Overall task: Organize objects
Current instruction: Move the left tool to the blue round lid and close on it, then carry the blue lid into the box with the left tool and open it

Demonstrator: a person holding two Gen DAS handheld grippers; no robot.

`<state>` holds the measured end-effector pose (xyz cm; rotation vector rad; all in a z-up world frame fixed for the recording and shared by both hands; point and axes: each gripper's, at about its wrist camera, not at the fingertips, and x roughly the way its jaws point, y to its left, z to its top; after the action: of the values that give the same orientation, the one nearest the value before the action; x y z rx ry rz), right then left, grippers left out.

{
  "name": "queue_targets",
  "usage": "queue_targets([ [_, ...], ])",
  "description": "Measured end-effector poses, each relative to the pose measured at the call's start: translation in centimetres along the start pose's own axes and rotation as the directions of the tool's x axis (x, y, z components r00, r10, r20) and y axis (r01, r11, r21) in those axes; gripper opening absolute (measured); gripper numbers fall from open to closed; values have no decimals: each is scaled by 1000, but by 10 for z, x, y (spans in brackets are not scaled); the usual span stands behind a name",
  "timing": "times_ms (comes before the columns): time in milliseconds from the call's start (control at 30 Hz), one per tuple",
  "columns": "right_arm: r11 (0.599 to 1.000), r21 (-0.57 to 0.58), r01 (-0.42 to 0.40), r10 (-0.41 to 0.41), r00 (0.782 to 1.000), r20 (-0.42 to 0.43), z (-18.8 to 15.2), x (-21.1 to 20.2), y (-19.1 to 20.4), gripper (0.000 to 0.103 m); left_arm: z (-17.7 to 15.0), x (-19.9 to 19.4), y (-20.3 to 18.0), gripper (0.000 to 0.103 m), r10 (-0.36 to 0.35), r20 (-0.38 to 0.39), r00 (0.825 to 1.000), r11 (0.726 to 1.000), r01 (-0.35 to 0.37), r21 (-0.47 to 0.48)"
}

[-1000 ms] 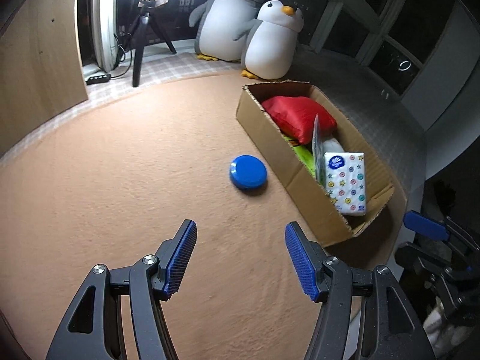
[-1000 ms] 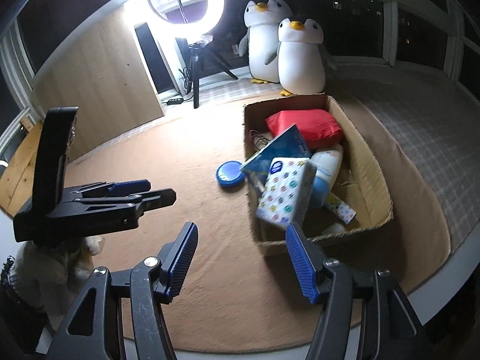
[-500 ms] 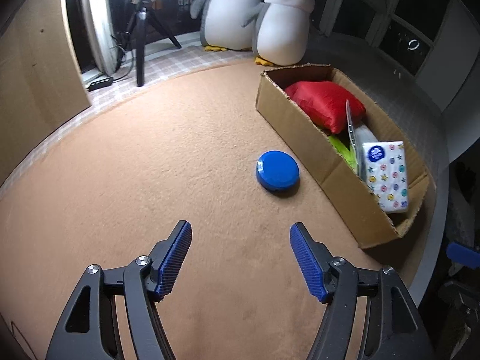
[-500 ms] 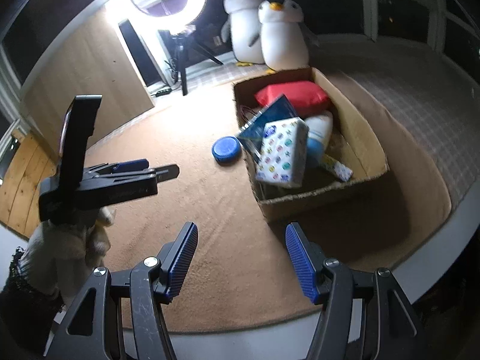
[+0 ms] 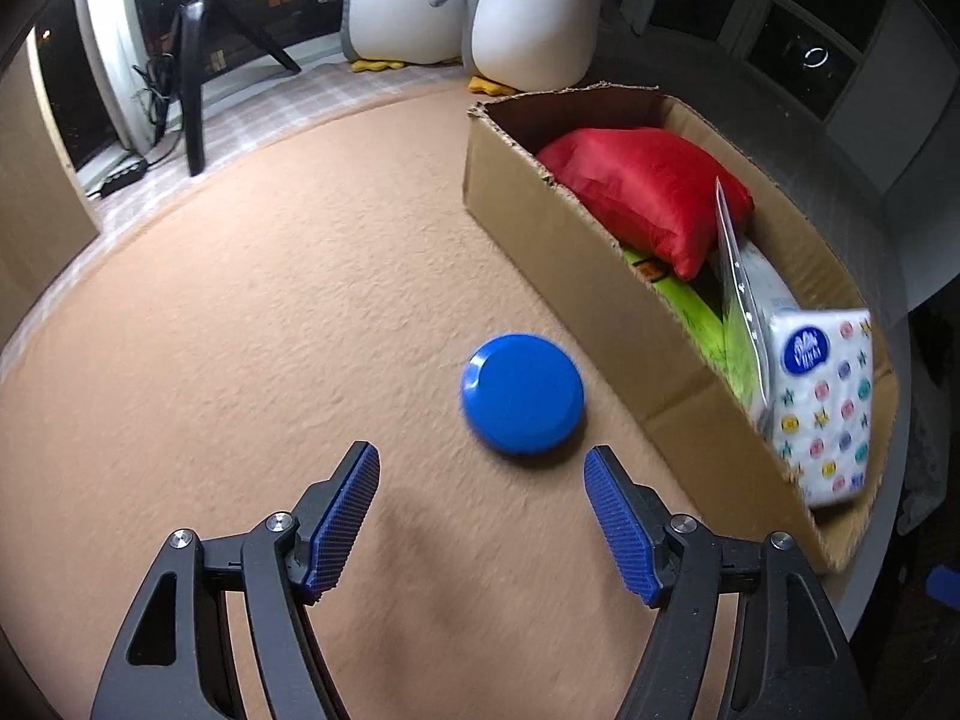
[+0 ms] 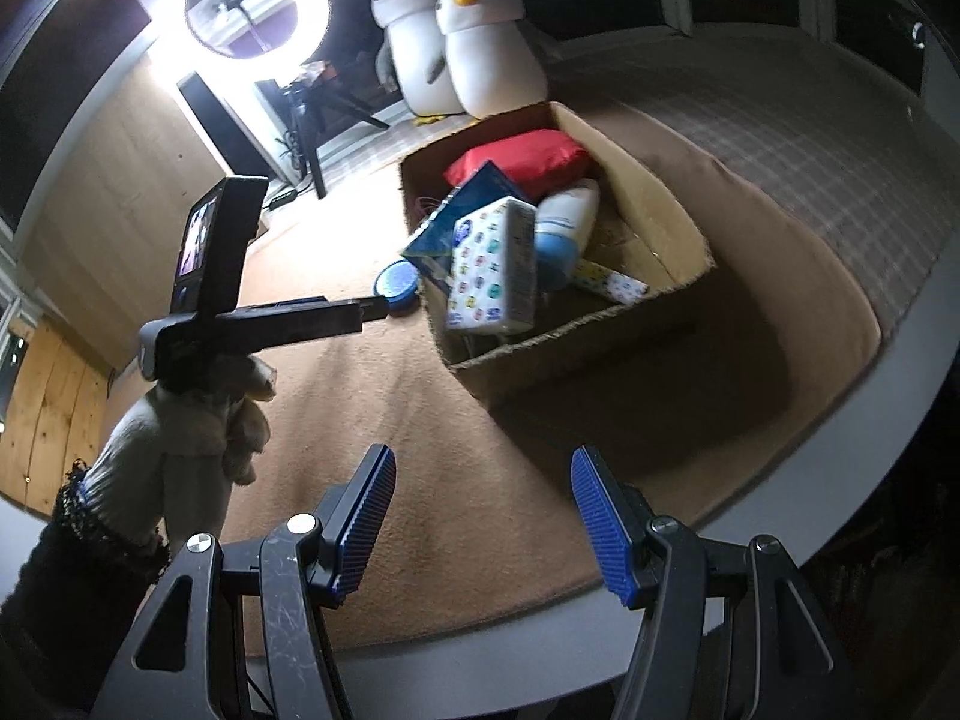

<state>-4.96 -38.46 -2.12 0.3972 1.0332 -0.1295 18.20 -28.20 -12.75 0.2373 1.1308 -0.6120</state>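
Note:
A round blue disc (image 5: 522,401) lies flat on the tan carpet beside a cardboard box (image 5: 576,252). My left gripper (image 5: 482,468) is open and empty, just short of the disc, which sits a little right of centre between the jaws. The box holds a red cushion (image 5: 648,186), a patterned tissue pack (image 5: 822,408) and other items. My right gripper (image 6: 483,474) is open and empty, held back over the carpet's near edge. In the right wrist view the disc (image 6: 396,283) is partly hidden by the left gripper's tip (image 6: 369,309), and the box (image 6: 600,330) stands to its right.
Two plush penguins (image 5: 480,6) stand behind the box. A ring light (image 6: 243,6) on a tripod (image 5: 192,78) stands at the back left. A wooden panel (image 6: 120,222) lines the left side. The carpet ends at a white platform edge (image 6: 780,540) on the near right.
My left gripper has moved forward and down to the blue disc, which now lies just beyond its fingertips. My right gripper has drawn back and shifted its view leftward.

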Motion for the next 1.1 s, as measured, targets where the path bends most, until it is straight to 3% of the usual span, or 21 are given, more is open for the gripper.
queue_targets([
  [367, 998, 55, 20, -21, 1000, 5, -5, -5, -19, 57, 16, 28, -9, 73, 14, -18, 1000, 1000, -13, 22],
  [467, 998, 61, 25, -25, 1000, 2, -6, -6, -21, 57, 21, 31, -13, 68, 27, -9, 1000, 999, -26, 41],
  [600, 997, 66, 28, -28, 1000, 1, -6, -6, -22, 57, 26, 34, -15, 54, 44, -4, 999, 997, -43, 59],
  [933, 997, 74, 29, -30, 1000, 3, -3, -5, -24, 57, 18, 26, -13, 54, 46, 4, 999, 997, -46, 66],
  [1100, 997, 69, 24, -25, 1000, 7, 0, -5, -25, 57, 15, 1, -6, 54, 29, 36, 999, 999, -30, 36],
])
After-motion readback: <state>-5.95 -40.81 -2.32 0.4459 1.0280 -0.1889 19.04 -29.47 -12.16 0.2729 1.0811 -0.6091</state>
